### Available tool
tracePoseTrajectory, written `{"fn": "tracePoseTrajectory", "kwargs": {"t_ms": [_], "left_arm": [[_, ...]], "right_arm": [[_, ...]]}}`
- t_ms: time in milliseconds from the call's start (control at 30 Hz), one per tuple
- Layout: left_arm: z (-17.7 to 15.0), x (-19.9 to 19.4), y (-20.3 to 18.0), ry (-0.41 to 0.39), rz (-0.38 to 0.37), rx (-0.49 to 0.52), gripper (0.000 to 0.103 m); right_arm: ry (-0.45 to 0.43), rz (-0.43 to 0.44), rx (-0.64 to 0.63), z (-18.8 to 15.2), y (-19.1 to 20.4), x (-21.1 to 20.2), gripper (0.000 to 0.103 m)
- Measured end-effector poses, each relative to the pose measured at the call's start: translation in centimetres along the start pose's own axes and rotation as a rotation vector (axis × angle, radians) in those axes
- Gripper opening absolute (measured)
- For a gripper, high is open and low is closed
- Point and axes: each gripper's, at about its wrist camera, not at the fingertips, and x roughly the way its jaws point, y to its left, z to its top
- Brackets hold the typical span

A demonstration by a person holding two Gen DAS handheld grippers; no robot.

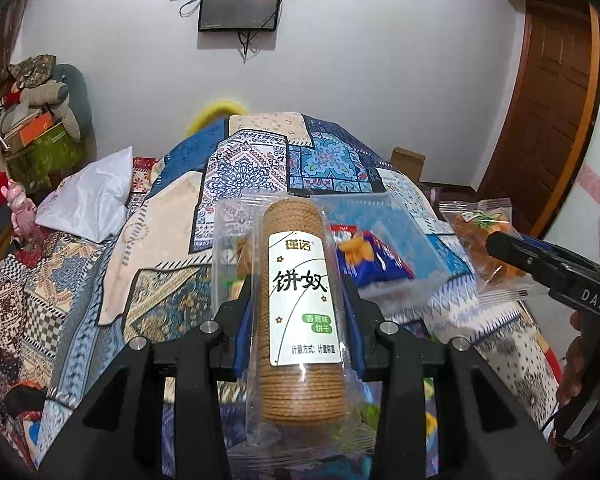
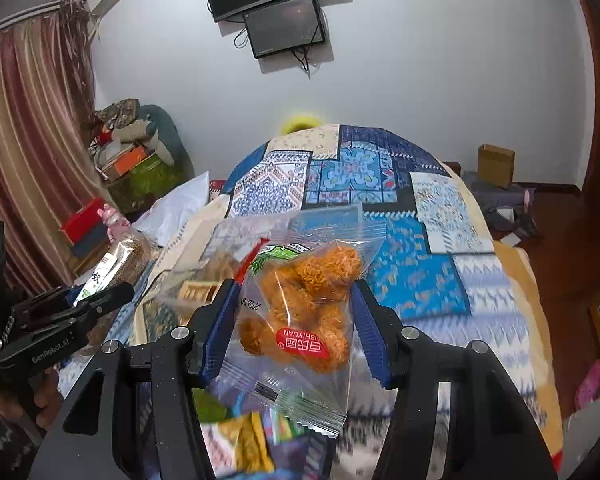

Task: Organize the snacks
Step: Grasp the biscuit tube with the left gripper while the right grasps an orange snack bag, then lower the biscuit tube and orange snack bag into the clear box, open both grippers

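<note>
My left gripper (image 1: 298, 296) is shut on a roll of round brown biscuits (image 1: 300, 240) in clear wrap with a white label, held up over the bed. My right gripper (image 2: 292, 296) is shut on a clear bag of orange crispy snack balls (image 2: 304, 304), also lifted. Each gripper shows in the other's view: the right gripper (image 1: 500, 242) with its orange bag (image 1: 480, 236) at the right edge, the left gripper (image 2: 100, 292) with the biscuit roll (image 2: 118, 262) at the left. A clear plastic box (image 1: 400, 216) beyond them holds a blue packet (image 1: 374, 258) and other snacks.
A patchwork quilt (image 1: 260, 160) covers the bed, with a white pillow (image 1: 88, 200) at its left. Loose snack packets (image 2: 244, 440) lie below my right gripper. Two screens (image 2: 284, 26) hang on the far wall. A cardboard box (image 2: 496, 164) and a wooden door (image 1: 548, 120) are on the right.
</note>
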Motion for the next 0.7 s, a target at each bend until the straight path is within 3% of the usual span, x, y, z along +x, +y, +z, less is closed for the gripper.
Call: {"fn": "tracePoseTrajectory", "kwargs": {"t_ms": [267,700], "left_arm": [[2.4,5.5,-0.2,0.033,-0.008,0.008,0.038],[3.6,13.1,-0.8,0.119,0.001,0.025,0.038]], "right_arm": [[0.03,0.001,-0.016,2.2,-0.3,5.8,0.053],[0.086,-0.028,-0.024,4.1,-1.3,12.5,0.053]]}}
